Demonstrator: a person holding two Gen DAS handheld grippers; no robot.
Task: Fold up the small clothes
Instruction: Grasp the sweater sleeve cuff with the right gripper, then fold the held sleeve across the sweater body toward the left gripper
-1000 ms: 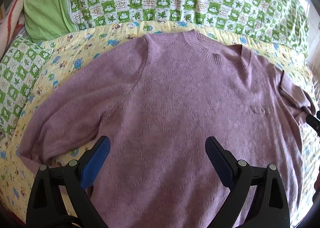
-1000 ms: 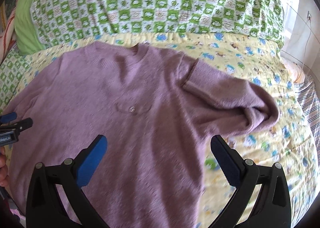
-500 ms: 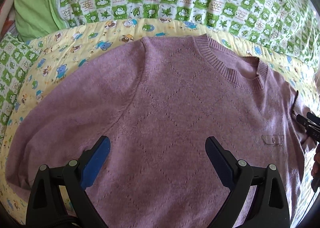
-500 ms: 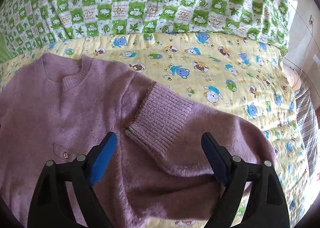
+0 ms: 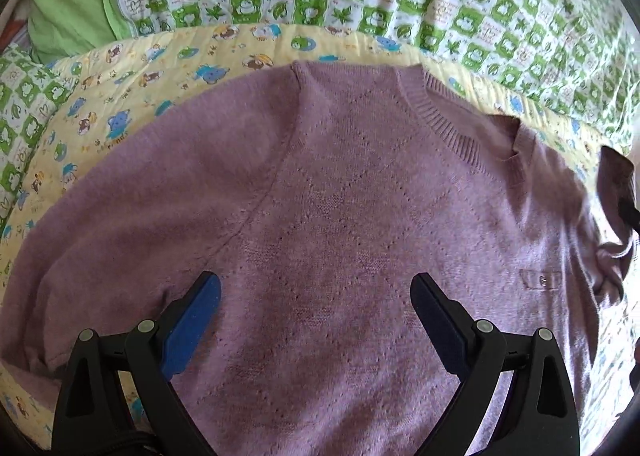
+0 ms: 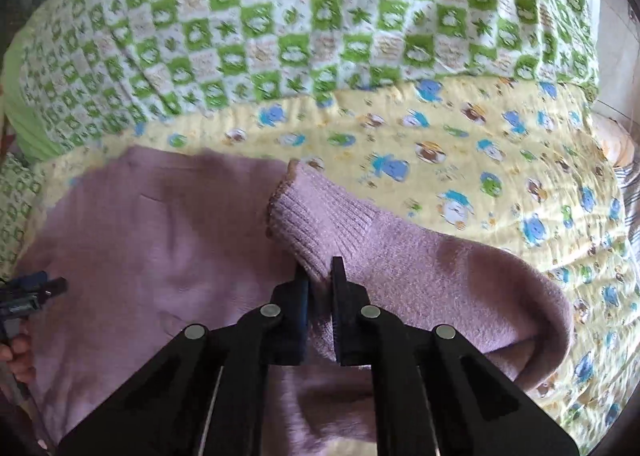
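A purple sweater (image 5: 360, 224) lay flat on a yellow cartoon-print quilt (image 5: 132, 96), collar toward 12 o'clock. The left gripper (image 5: 316, 296) hovered over its chest, jaws wide apart. The right gripper (image 6: 320, 280) was clamped on the sleeve (image 6: 400, 256) just behind the ribbed cuff (image 6: 316, 212). Bare quilt lay open from 1 to 4 o'clock of the cuff, bordered at 12 by a green checked blanket (image 6: 300, 24).

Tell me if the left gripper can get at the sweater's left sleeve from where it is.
Probably yes. The left gripper hangs open over the sweater, and the flat left sleeve lies just beside its left finger on the yellow quilt, with nothing covering it.
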